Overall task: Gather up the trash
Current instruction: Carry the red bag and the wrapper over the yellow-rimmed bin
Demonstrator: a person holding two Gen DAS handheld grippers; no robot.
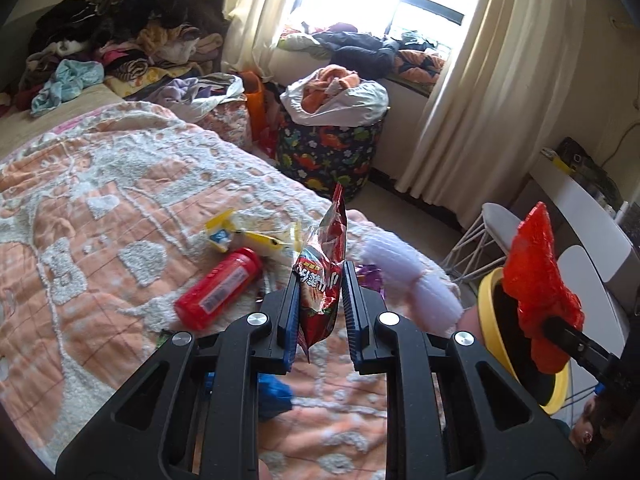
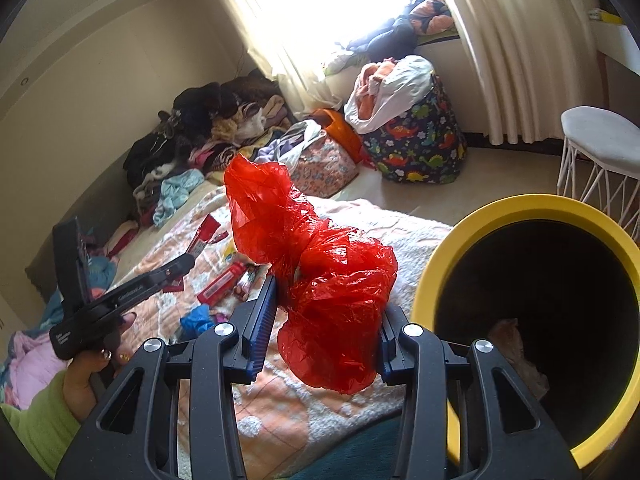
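- So, closest in: the left gripper (image 1: 320, 300) has its jaws pinched narrow on a red snack wrapper (image 1: 322, 276), which sticks up past the fingertips, lifted off the bed.
- Same deal on the other side: the right gripper (image 2: 326, 312) is clamped around a crumpled red plastic bag (image 2: 320, 280), bulging out above and below the jaws.
- Just right of the right jaws sits the yellow-rimmed bin (image 2: 480, 216), mouth tilted toward the camera, something pale already down inside.
- Looks to me like the carry-and-drop step: both pieces picked up, neither in the bin yet. Next move probably calls for swinging the bag over that opening, then spreading the jaws; the light plastic may cling to the pads.
- Beyond the left jaws, to their left, more trash lies on the orange-and-white blanket (image 1: 100, 220): a red bottle (image 1: 220, 286) on its side and a yellow wrapper (image 1: 240, 236) just past it.
- A blue scrap (image 2: 196, 318) lies nearer, under the left jaws.
- Farther off, a dinosaur-print hamper (image 1: 328, 152) stuffed with clothes stands near the curtains (image 1: 472, 80).
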